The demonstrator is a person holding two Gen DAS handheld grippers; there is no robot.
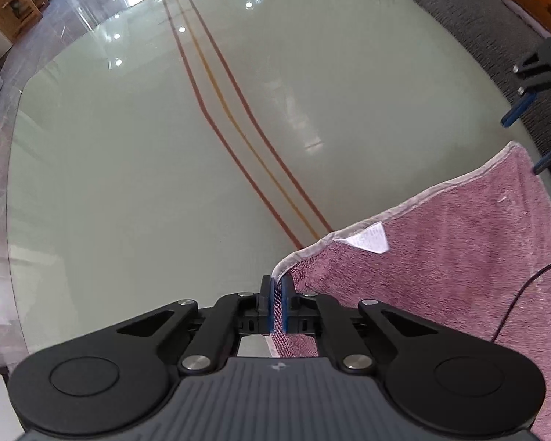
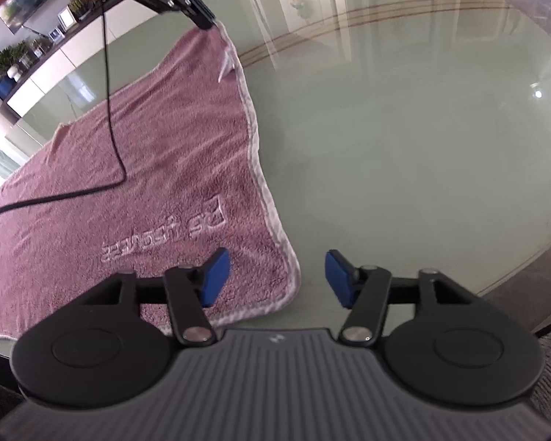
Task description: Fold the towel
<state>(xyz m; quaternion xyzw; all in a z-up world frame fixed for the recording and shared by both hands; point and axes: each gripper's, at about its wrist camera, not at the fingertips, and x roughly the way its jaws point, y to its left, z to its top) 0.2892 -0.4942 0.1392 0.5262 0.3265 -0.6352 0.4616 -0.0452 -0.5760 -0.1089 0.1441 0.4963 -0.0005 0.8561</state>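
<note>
Our left claw (image 1: 277, 307) pinched one corner of the pink towel (image 2: 147, 169) above the glass table (image 2: 404, 154); our right claw (image 2: 275, 275) gaped around the near corner, gripping nothing; lifting one-handed risked a skewed fold.

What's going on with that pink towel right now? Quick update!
Left gripper shut on towel corner, lifted. Right gripper open over near corner. Cable draped across towel.

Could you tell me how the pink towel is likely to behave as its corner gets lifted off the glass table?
The towel is probably floppy: it sags from the corner pinched by the left gripper. It likely slides easily on the glossy table. Its thick pile suggests some weight.
</note>
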